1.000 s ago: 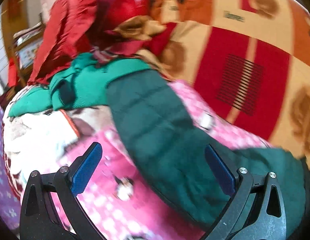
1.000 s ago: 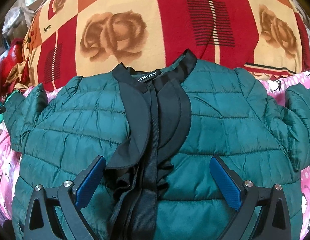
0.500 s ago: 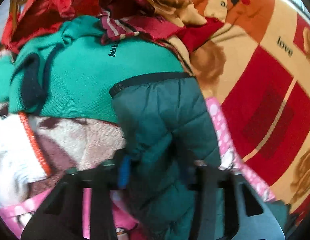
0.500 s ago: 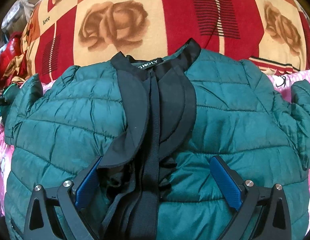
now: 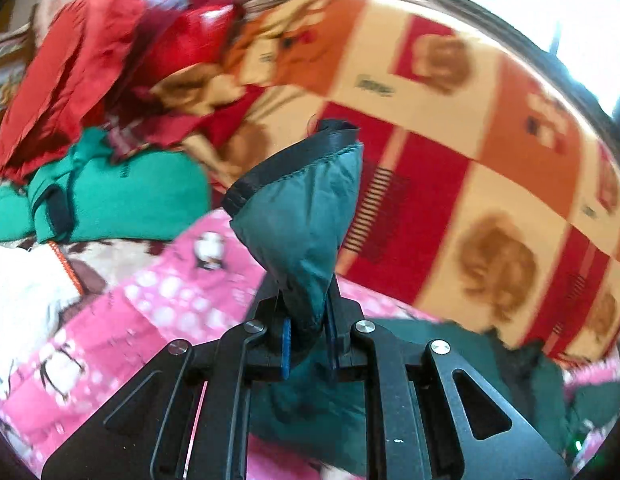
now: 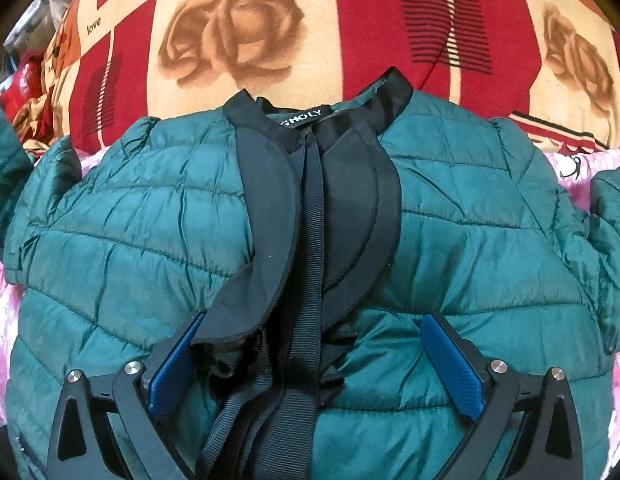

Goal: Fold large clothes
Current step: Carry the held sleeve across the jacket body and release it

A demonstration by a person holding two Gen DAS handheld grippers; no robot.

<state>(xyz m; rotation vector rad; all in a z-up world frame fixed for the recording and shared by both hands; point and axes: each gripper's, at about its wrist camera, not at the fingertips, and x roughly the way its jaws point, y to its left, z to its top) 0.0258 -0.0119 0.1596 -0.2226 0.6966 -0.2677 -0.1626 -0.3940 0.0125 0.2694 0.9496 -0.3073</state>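
Left wrist view: the left claw (image 5: 307, 344) is clamped on the sleeve (image 5: 305, 216) of the green puffer jacket, its blue pads pressed tight against the fabric, and the sleeve end with its black cuff (image 5: 293, 160) stands up above the claw, clear of the pink patterned sheet (image 5: 149, 304) below. Behind the sleeve lies a blanket (image 5: 470, 184) in red, orange and cream squares with brown roses. To the left sits a heap of other clothes: a bright green sweater (image 5: 121, 196), crumpled red garments (image 5: 89, 60), and a white and brown fleecy piece (image 5: 25, 280), though this side is blurred and the items are hard to separate. Right wrist view: the right claw (image 6: 314, 364) is spread wide with nothing pinched between its blue pads, hanging just over the lower front of the jacket (image 6: 470, 240). The jacket lies flat on its back, collar (image 6: 318, 116) toward the rose blanket (image 6: 237, 36), with its black front band (image 6: 310, 240) running down the middle between the claw's fingers. The pink sheet (image 6: 578, 164) shows at both edges of the jacket, and the jacket's other sleeve (image 6: 610, 208) bunches at the right.
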